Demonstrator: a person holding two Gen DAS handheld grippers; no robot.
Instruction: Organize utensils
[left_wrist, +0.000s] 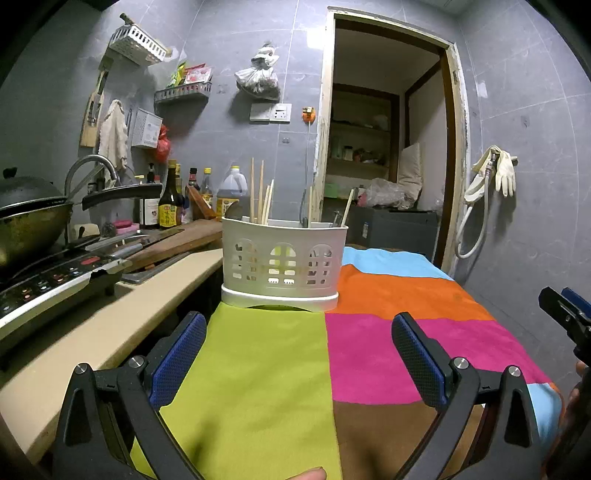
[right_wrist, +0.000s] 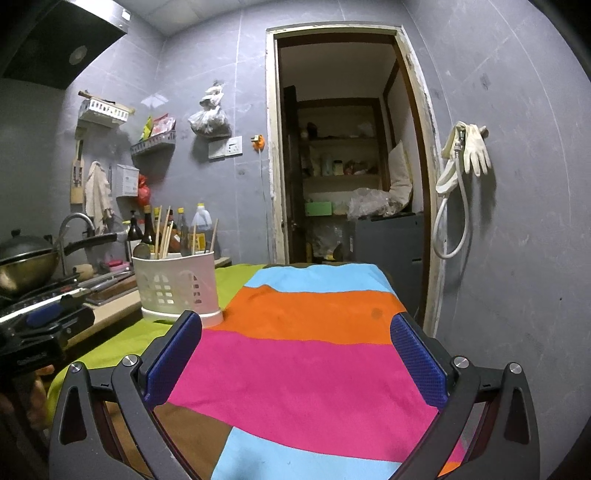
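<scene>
Left wrist: caddy (left_wrist: 282, 264) at desk's (left_wrist: 266, 369) far end, chopsticks (left_wrist: 260, 195) upright inside. Left gripper (left_wrist: 299, 358), right gripper (right_wrist: 295, 354): fingers wide, empty. Advice: re-sort chopsticks singly, steadying caddy.

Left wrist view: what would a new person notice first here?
The patchwork cloth of bright colour blocks covers the table. At its far edge stands a white utensil holder with chopsticks upright inside. The left gripper is open and empty in front of it.
</scene>
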